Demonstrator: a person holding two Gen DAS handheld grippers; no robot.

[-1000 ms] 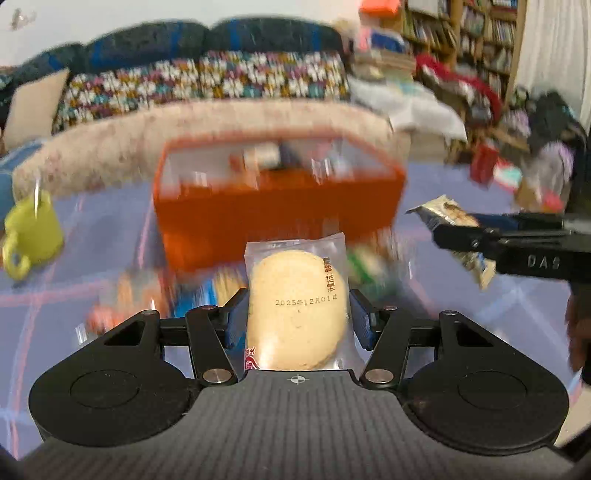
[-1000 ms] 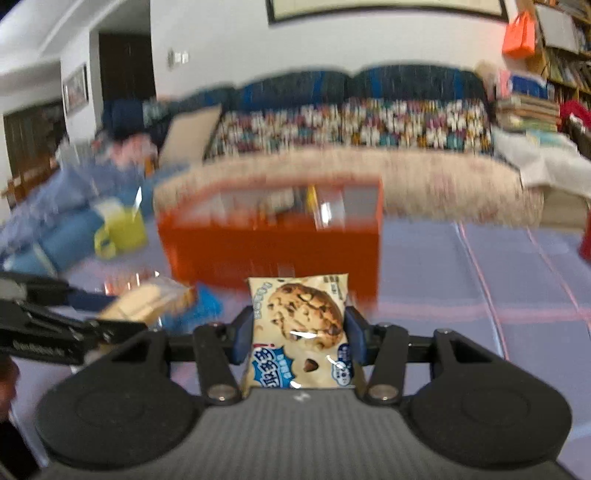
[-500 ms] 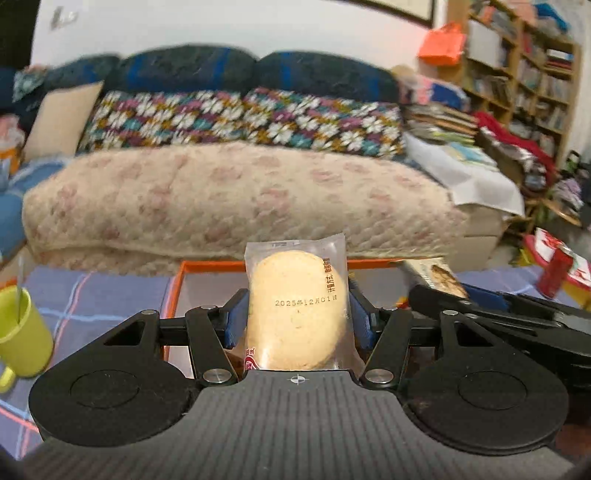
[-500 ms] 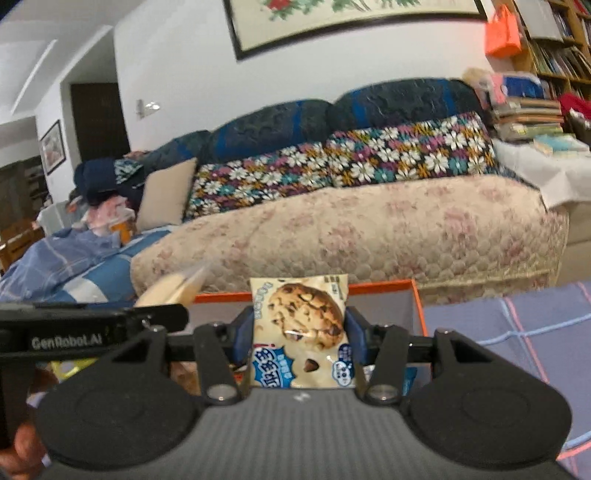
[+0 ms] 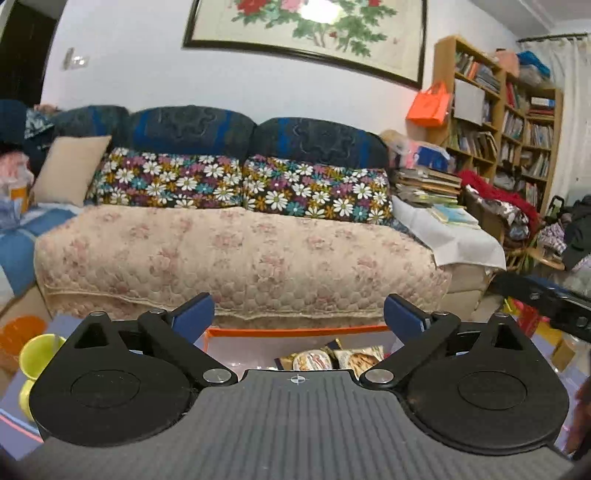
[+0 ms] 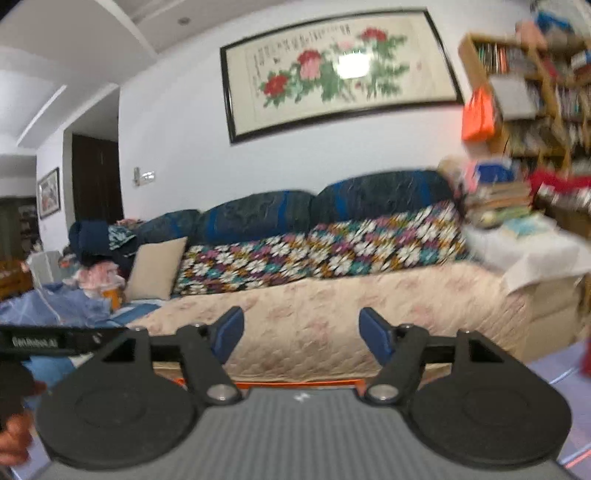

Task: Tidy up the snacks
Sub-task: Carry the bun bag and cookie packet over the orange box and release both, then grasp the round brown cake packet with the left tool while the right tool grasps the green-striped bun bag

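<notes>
While both jaws are opening with nothing between them, the left gripper [image 5: 297, 314] and right gripper [image 6: 301, 334] hover above the orange box [image 5: 295, 331] of snack packets [image 5: 334, 360].

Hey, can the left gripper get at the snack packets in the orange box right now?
Probably yes. The left gripper is empty, its jaws opening, and the snack packets lie uncovered in the orange box just below and ahead of it, nothing between.

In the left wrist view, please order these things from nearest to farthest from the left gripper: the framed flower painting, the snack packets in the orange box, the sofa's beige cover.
1. Snack packets: just below the left gripper, inside the orange box.
2. Beige sofa cover: behind the box, centre.
3. Flower painting: on the wall above the sofa, farthest.
</notes>
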